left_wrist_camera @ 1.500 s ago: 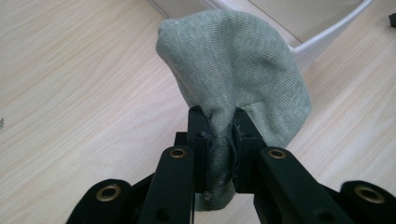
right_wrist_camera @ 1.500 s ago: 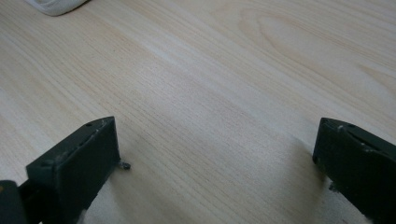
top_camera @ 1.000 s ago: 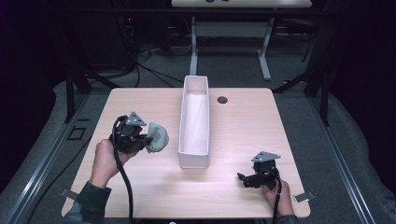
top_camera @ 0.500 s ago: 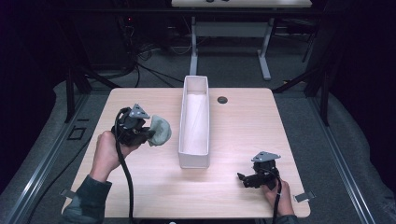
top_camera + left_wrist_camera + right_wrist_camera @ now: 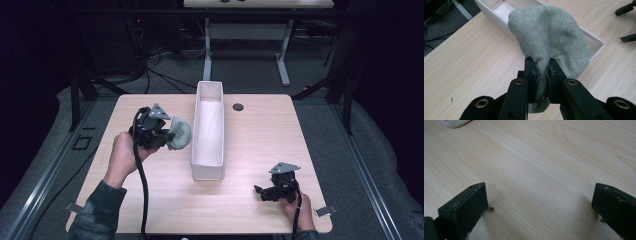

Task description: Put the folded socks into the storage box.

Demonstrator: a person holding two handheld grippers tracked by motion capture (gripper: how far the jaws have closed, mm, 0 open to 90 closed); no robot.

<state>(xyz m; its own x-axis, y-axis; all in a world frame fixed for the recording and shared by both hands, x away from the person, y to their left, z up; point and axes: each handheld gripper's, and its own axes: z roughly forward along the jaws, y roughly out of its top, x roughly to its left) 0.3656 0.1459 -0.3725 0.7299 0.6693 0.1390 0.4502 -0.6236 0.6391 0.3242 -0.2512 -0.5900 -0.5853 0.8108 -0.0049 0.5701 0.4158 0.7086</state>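
The left tool is clamped on a grey-green knitted sock, its jaws pinching a bunched fold of the fabric while the rest bulges out beyond them. The sock is held above the wooden bench, just beside the left wall of a long white box that stands in the middle of the bench. The right tool rests low on the bench near the front right corner, well apart from the box, its jaws spread wide with bare wood between them.
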